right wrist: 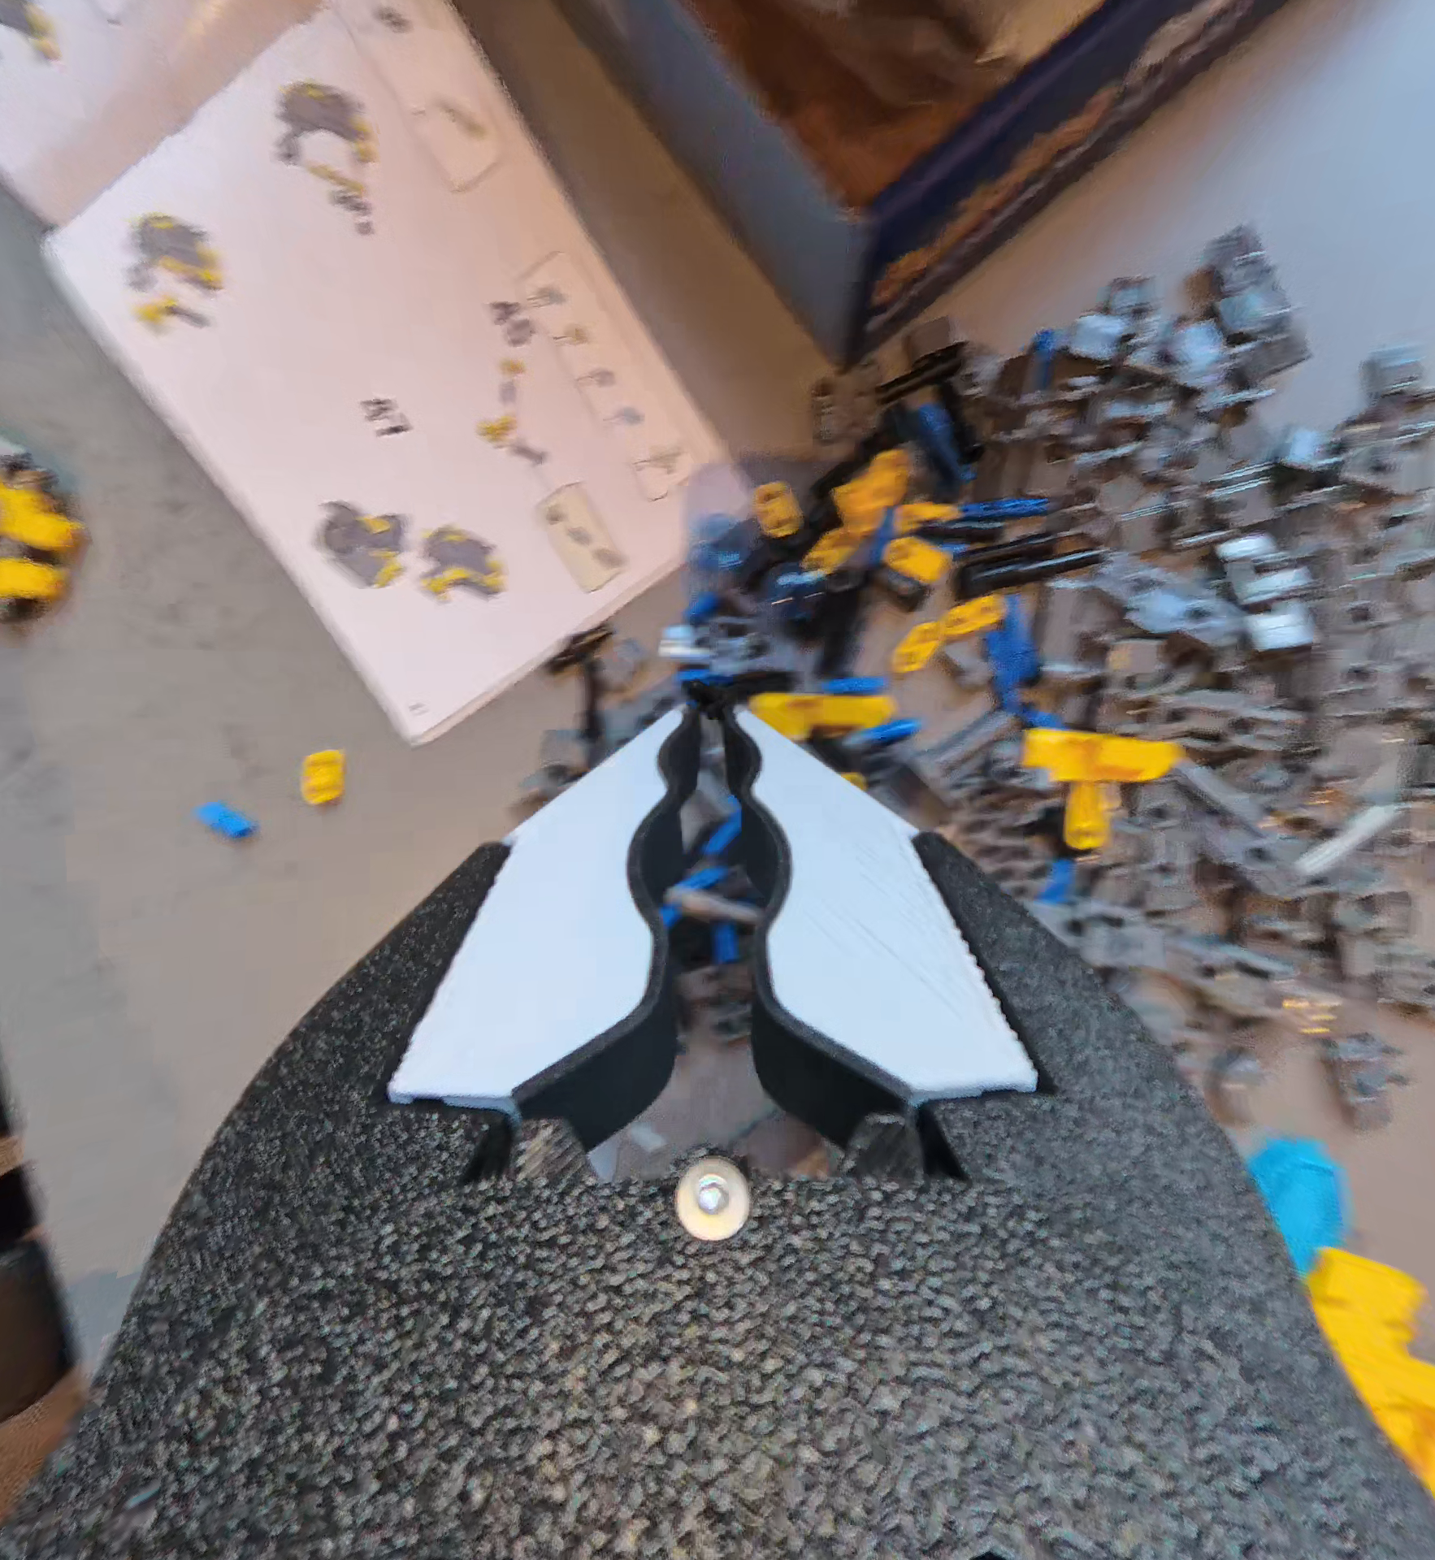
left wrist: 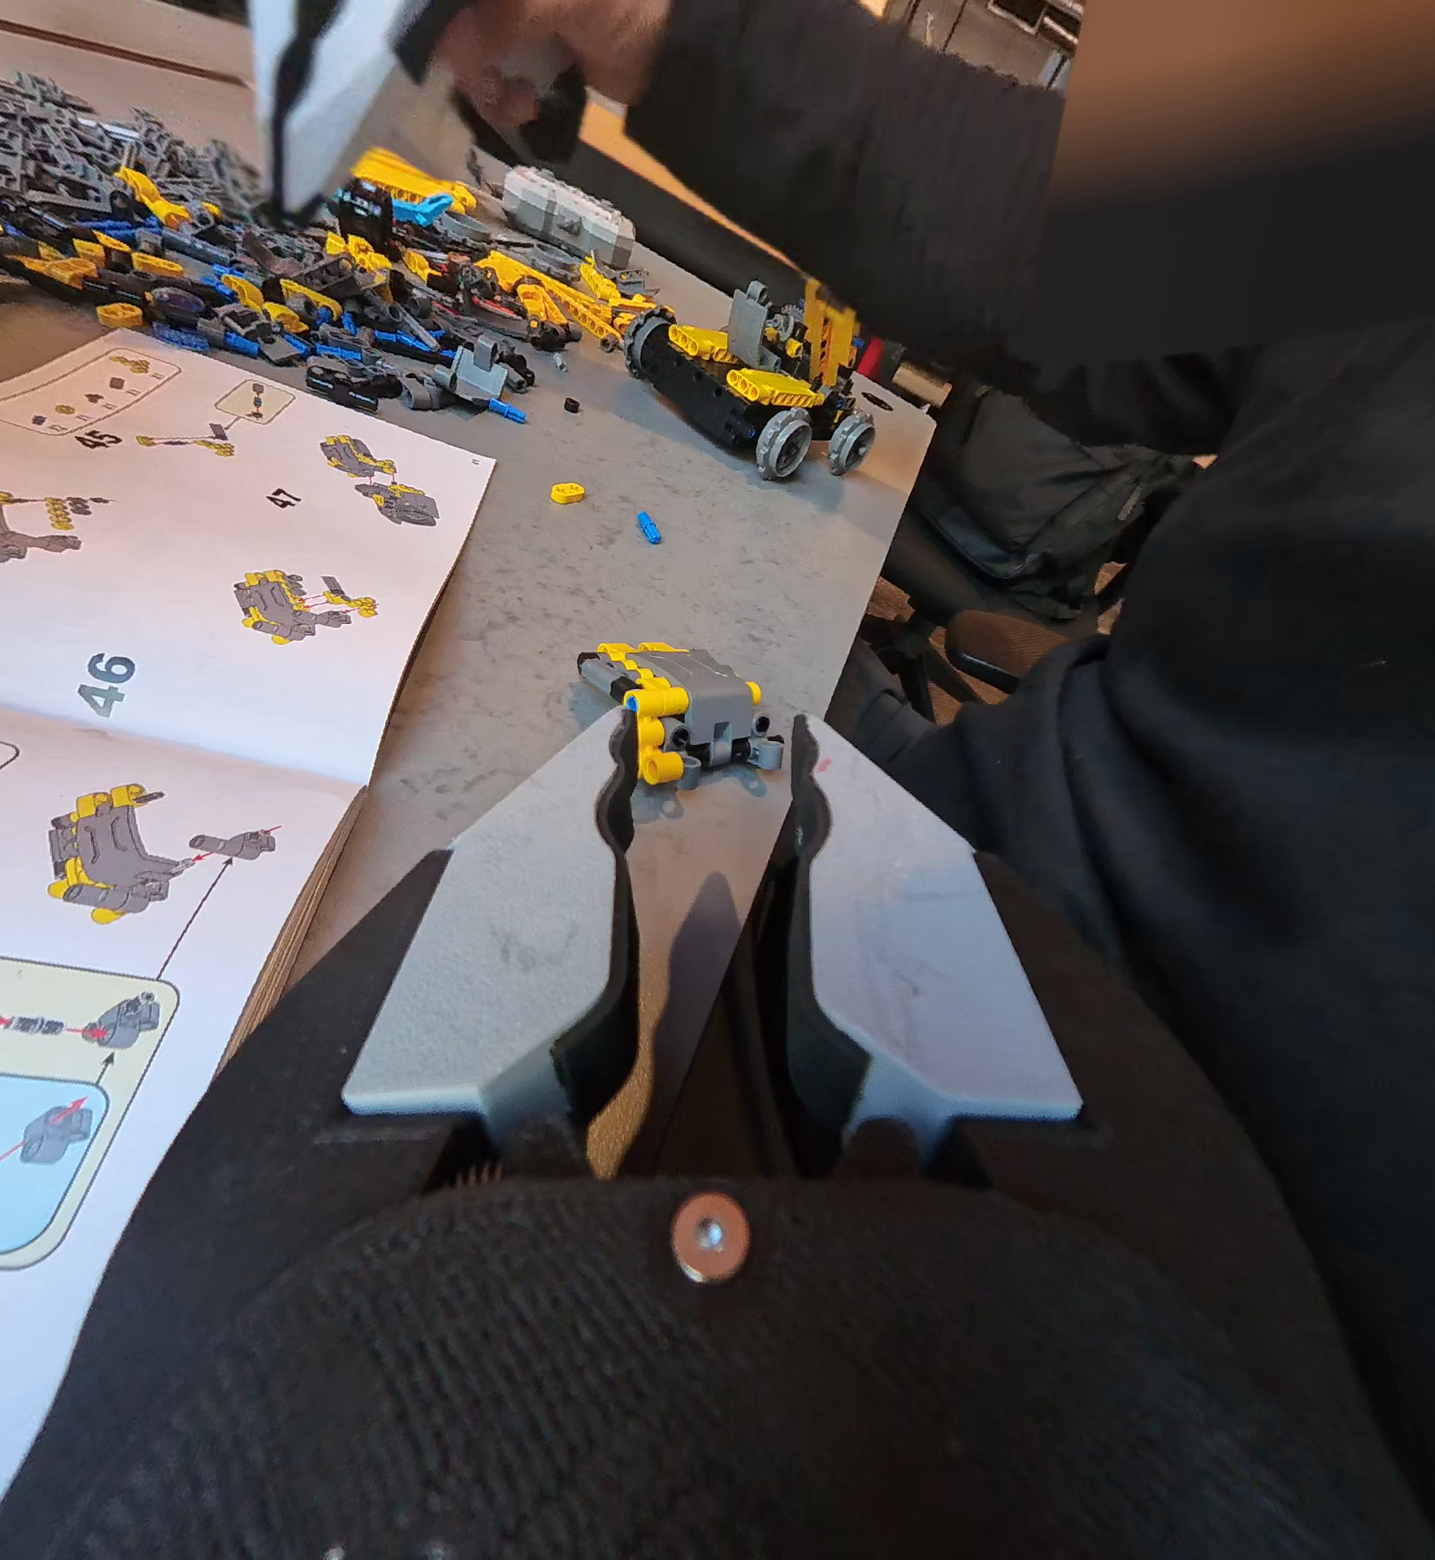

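From my left wrist view, my left tongs [left wrist: 710, 734] reach forward and low over the grey desk [left wrist: 528, 608], jaws spread moderately around the near end of a small yellow-and-grey brick assembly [left wrist: 684, 713]; the left tip touches its yellow side, the right tip stands just apart. The assembly lies flat near the desk's right edge, its long axis running away from me and slightly left. An open instruction booklet [left wrist: 191, 591] lies to the left, a wheeled model [left wrist: 748, 380] farther back. My right tongs [left wrist: 317, 110] hang tip-down over the loose parts pile [left wrist: 275, 278]. From my right wrist view, blurred, my right tongs [right wrist: 710, 717] are nearly closed on a small dark piece [right wrist: 707, 699] above the pile [right wrist: 1119, 675].
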